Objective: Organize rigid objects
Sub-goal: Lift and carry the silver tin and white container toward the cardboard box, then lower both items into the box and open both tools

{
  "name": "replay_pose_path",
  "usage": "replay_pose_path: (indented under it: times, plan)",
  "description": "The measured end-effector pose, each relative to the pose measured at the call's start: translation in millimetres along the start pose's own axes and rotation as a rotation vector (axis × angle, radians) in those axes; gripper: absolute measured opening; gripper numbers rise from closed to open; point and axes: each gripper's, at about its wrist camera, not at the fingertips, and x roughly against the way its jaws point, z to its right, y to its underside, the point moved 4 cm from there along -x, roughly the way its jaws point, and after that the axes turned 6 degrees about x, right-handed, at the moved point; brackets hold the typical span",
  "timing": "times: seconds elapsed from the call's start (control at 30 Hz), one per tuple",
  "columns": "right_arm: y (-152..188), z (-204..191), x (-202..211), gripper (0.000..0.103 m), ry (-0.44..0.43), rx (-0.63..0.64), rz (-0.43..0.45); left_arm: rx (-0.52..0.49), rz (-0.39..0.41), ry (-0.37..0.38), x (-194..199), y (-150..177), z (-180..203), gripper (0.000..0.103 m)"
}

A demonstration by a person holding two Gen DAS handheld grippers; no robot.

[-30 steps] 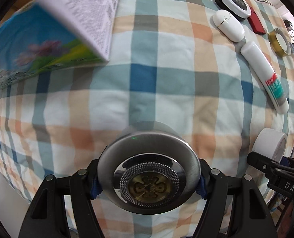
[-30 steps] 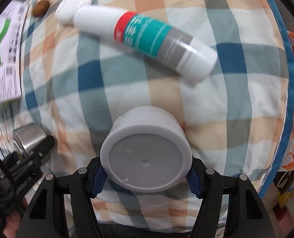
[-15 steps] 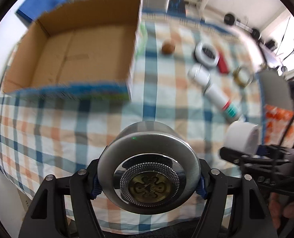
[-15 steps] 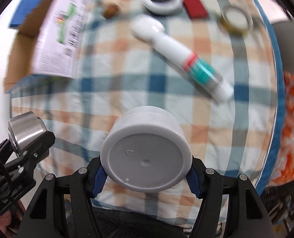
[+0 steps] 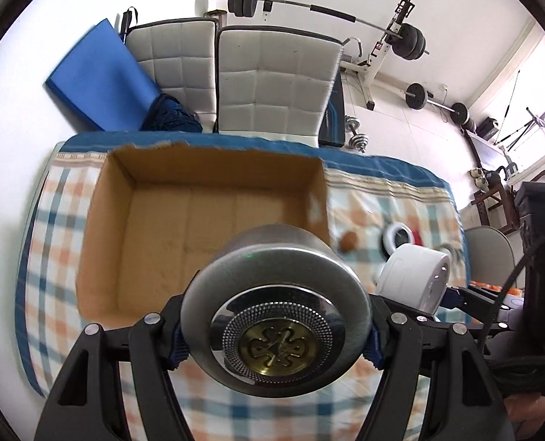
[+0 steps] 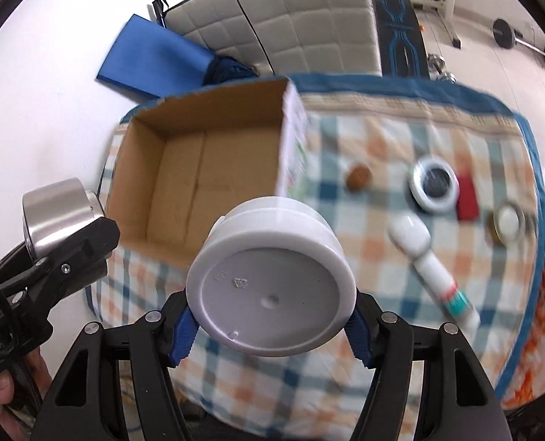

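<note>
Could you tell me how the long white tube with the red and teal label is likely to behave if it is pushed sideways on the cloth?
The white tube lies flat on the checked tablecloth and looks round, so it would probably roll. Its smooth, glossy surface may be slippery between fingers. It looks rigid, so it probably won't bend.

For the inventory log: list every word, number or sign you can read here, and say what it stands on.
White jar in the right gripper: moulded marks and a small triangle sign on its base, too small to read.
Cardboard box: printing on its white outer side, blurred.
White tube on the checked cloth: red and teal label, blurred.
Metal canister in the left gripper: brass ornament, no letters.
Nothing reads clearly.
</note>
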Motion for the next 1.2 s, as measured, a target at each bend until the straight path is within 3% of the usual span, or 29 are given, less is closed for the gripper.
replay_pose_path:
  times: [0.27,0.4,0.57,0.8,0.97,1.2]
  plan:
    - [-94.5,-45.8,-72.0,0.069,0.034,-0.039,-0.023,-0.002,-0.15,0.028,-79.6,-66.1,-58.9,0.069]
    - [-115.5,-45.3,-127.0,0.069,0.055,-0.076,-0.068,0.01,-0.246,0.05,-128.1,-78.8,-77.6,0.069]
    - [-129.1,-48.0,-179.2,0.069,0.096,-0.08,-0.127,0.046,-0.368,0.085,-184.1,-80.3,-92.8,0.069]
    - [-137.9,-45.5,-236.3,0.069,0.152,-0.083,-0.217,0.075,-0.466,0.093,-232.4,-70.2,-99.7,0.069]
    - [-142.3,-35.1,-265.8,0.069,0.177,-0.11,-0.27,0.103,-0.496,0.105,-250.8,-66.6,-97.2,0.069]
    - [-149.3,-28.4,-282.4,0.07,0.187,-0.132,-0.298,0.092,-0.505,0.057,-251.0,-67.2,-102.7,0.072]
